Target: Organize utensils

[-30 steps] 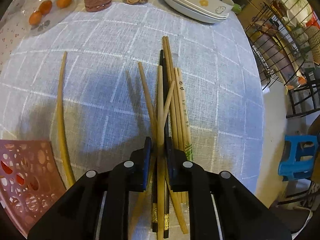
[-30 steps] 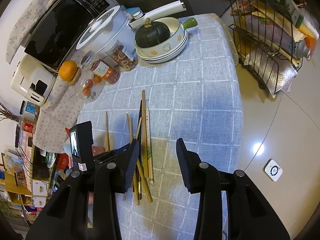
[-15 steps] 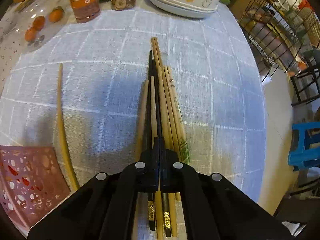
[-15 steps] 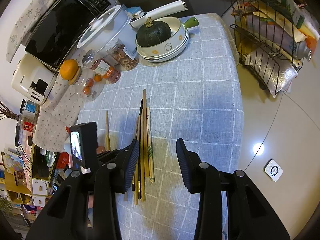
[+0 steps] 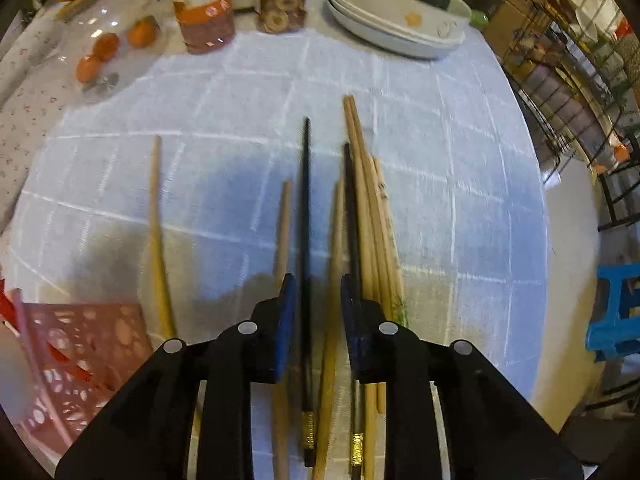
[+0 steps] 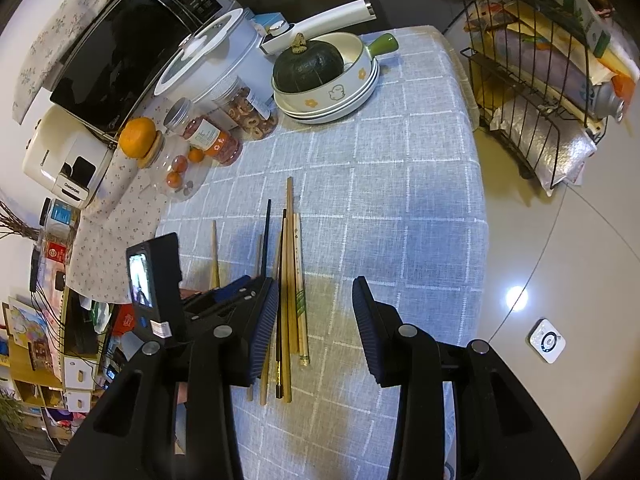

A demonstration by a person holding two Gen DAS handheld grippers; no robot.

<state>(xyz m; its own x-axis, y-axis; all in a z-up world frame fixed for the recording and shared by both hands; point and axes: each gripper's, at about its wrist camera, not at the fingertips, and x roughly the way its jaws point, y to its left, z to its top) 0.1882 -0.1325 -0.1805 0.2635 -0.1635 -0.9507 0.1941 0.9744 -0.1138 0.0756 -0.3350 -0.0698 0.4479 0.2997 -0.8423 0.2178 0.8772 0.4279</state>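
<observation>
Lying in a loose row on the grey checked cloth of the counter (image 6: 400,184) are the chopsticks (image 5: 370,216), tips toward twelve o'clock in the left wrist view, butt ends under the camera. One black chopstick (image 5: 306,220) with a gold band near its butt runs straight up between the pads of the left hand-held gripper (image 5: 316,304), with a pale wooden one beside it in the same gap. Those jaws have just been opening; the pads stand clear of the sticks, nothing pinched. The main bundle sits just off the right pad, at one o'clock. A lone yellow chopstick (image 5: 157,236) lies well apart at ten o'clock, its lower end beside the pink perforated basket (image 5: 80,356) at eight o'clock.

Writing: one pale stick in the bundle carries dark printed characters, too small to read. The white toaster (image 6: 60,160) at nine o'clock in the right wrist view has a nameplate I cannot make out for sure. Labels on the jars (image 6: 224,128) are unreadable.

Room: bare cloth spreads wide at two and three o'clock of the bundle, up to the counter edge, with floor beyond. Stacked dishes holding a dark green squash (image 6: 308,62) crowd twelve o'clock.

The right hand-held gripper (image 6: 316,320) hovers with jaws apart and empty; the bundle lies below, just inside its left pad.
</observation>
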